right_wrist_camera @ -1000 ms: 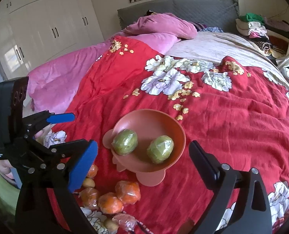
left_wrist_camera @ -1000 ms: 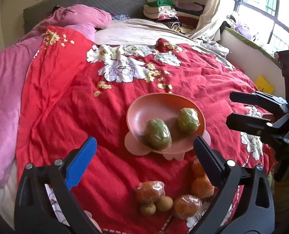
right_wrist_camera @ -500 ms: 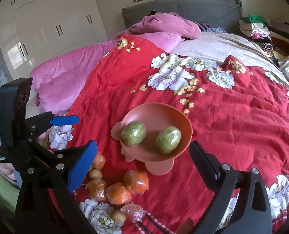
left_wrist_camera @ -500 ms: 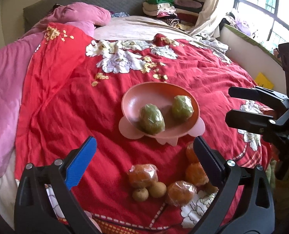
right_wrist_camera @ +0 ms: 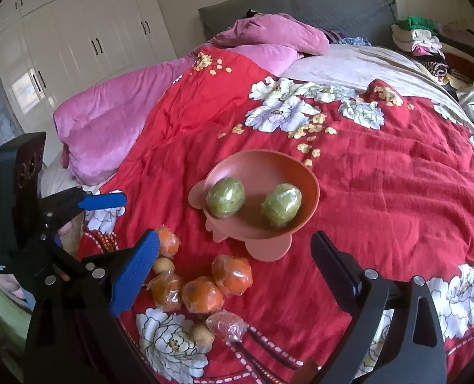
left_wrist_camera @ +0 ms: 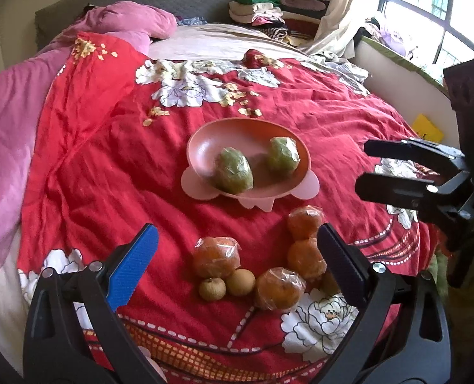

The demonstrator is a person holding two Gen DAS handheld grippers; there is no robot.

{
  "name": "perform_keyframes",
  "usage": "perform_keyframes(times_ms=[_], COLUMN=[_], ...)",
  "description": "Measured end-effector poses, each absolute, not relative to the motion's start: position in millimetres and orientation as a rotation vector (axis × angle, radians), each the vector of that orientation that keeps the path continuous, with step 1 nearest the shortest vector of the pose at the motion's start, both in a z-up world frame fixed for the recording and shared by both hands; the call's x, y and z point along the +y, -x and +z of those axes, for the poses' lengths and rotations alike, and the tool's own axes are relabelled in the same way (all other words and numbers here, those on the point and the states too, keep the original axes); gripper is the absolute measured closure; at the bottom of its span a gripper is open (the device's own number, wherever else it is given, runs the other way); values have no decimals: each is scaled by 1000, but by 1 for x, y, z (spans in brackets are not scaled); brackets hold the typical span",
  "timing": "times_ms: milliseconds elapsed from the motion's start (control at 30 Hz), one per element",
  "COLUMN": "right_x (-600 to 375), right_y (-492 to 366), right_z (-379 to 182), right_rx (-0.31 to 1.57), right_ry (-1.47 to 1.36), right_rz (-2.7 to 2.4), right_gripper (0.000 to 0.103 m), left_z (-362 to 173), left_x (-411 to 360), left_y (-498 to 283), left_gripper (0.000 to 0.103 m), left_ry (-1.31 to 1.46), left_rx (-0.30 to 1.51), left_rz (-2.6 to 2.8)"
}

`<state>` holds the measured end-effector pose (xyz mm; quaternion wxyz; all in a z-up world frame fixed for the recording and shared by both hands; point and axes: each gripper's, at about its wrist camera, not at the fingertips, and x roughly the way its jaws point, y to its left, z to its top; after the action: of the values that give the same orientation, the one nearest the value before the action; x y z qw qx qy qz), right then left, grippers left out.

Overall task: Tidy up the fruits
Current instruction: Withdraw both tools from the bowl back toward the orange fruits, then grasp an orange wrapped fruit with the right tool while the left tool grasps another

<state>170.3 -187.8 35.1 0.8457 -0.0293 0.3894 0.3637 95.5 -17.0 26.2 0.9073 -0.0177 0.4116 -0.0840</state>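
Retreat: both cameras now sit farther from bowl (left_wrist_camera: 248,160) | left gripper (left_wrist_camera: 233,252) and right gripper (right_wrist_camera: 233,260) open, empty | wrapped oranges (left_wrist_camera: 216,257) lie between left gripper's fingers, unsorted; next pick looks pending.

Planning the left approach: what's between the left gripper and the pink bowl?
In the left wrist view, wrapped oranges and two small brown fruits lie between the left gripper and pink bowl, then bare red quilt.

Home bedroom: quilted bed (left_wrist_camera: 269,112), wardrobe (right_wrist_camera: 86,41), headboard (right_wrist_camera: 301,9).
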Motion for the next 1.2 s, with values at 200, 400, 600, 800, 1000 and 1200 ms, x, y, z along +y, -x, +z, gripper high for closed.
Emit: perform_keyframes(times_ms=[200,400,600,800,1000,1200], right_x=[-188,-189,-189,-191,-194,-197], right_y=[-165,-161,-160,-156,-152,-148], right_z=[29,19,11,4,0,-5], right_rx=[844,871,893,905,916,933], right_ry=[65,73,86,118,128,133], right_rz=[766,758,740,704,681,672], right_gripper=[8,8,8,8,8,8], left_z=[26,22,17,17,9,-2], left_x=[-16,-16,-20,-23,-26,-33], left_y=[-89,-81,-73,-65,-59,-53], left_gripper=[10,10,10,10,10,13], left_ry=[39,41,44,41,50,53], left_rx=[855,873,889,884,909,944], left_rz=[-173,-183,-196,-195,-205,-225])
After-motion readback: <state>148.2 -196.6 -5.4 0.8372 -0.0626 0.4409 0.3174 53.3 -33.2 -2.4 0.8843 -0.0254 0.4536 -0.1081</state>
